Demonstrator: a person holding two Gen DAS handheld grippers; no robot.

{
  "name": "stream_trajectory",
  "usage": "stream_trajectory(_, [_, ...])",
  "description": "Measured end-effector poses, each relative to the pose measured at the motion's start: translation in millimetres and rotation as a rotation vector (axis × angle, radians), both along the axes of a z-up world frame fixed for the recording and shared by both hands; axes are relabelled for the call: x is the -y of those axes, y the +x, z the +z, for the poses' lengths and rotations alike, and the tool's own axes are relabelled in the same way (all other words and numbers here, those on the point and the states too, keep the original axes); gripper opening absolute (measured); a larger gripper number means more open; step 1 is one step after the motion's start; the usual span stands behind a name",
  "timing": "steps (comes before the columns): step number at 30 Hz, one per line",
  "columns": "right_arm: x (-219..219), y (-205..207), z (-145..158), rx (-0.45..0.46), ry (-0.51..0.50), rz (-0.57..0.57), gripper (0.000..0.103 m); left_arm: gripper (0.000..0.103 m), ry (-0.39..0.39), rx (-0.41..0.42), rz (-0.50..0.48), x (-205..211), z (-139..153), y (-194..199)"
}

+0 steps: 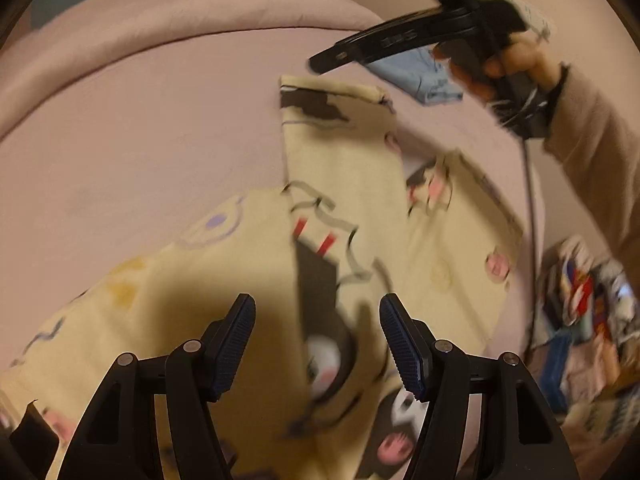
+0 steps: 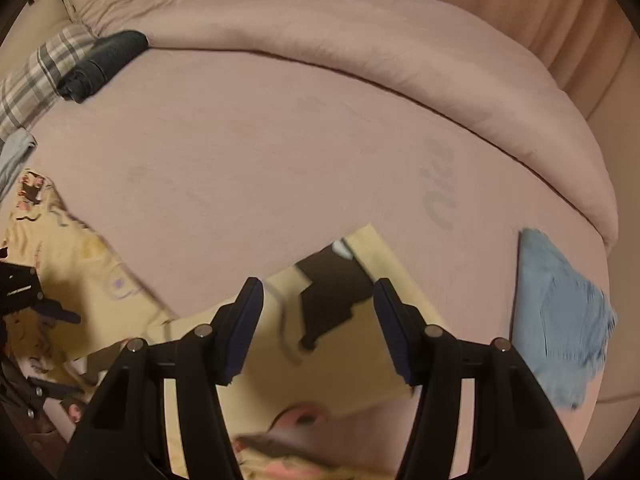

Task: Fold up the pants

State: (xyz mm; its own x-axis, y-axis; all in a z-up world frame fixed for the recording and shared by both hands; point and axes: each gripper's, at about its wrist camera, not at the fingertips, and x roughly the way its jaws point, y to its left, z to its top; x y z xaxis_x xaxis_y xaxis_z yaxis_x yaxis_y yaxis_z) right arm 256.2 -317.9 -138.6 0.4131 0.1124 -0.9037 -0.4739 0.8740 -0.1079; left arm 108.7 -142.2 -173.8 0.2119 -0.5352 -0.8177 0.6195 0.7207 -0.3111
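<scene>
Yellow cartoon-print pants (image 1: 352, 168) lie spread on the pink bed sheet (image 1: 140, 140), one leg folded over toward the far side. My left gripper (image 1: 318, 300) hovers open over the pants' middle with nothing between its pads. A hand holds my right gripper (image 1: 332, 58) above the far leg end. In the right wrist view the right gripper (image 2: 318, 282) is open over that leg end (image 2: 360, 344), pads clear of the cloth. One finger (image 2: 60, 312) of the left gripper shows at the left edge over the pants. Both views are motion-blurred.
A folded light-blue garment (image 2: 560, 320) lies on the sheet right of the leg end. A rolled pink duvet (image 2: 360, 40) runs along the far side. Dark (image 2: 104, 60) and plaid (image 2: 40, 72) folded garments sit far left. Cluttered items (image 1: 580, 300) lie beside the bed.
</scene>
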Motion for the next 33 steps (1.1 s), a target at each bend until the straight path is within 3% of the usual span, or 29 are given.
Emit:
stream_trajectory(9, [24,52,-37,-0.11,0.021,0.004,0.057,0.05,0.037,-0.041,-0.005,30,-10,20])
stream_trajectory(11, [28,57,-46,-0.139,0.029,0.007,0.055,0.032,0.063,-0.039,-0.002,32,-13,20])
stream_trajectory(12, [29,58,-51,-0.164,0.036,0.012,0.046,0.028,0.059,-0.04,0.0,31,-13,19])
stream_trajectory(13, [29,58,-54,-0.177,0.033,0.023,0.022,0.018,0.048,-0.045,0.0,29,-12,18])
stream_trajectory(14, [25,55,-59,-0.171,-0.004,0.048,0.014,0.008,0.042,-0.05,0.003,26,-12,20])
stream_trajectory(18, [28,47,-52,-0.108,-0.001,0.058,0.001,0.001,0.035,-0.044,0.014,26,-14,19])
stream_trajectory(23, [35,29,-26,-0.004,0.024,0.041,0.001,0.0,-0.009,0.005,0.03,23,5,9])
stream_trajectory(27, [55,-3,14,0.102,0.1,0.02,0.001,0.0,-0.006,0.126,-0.045,35,36,-17])
stream_trajectory(33, [98,-84,78,0.299,0.197,-0.061,0.001,0.0,-0.038,0.213,-0.178,56,66,-60])
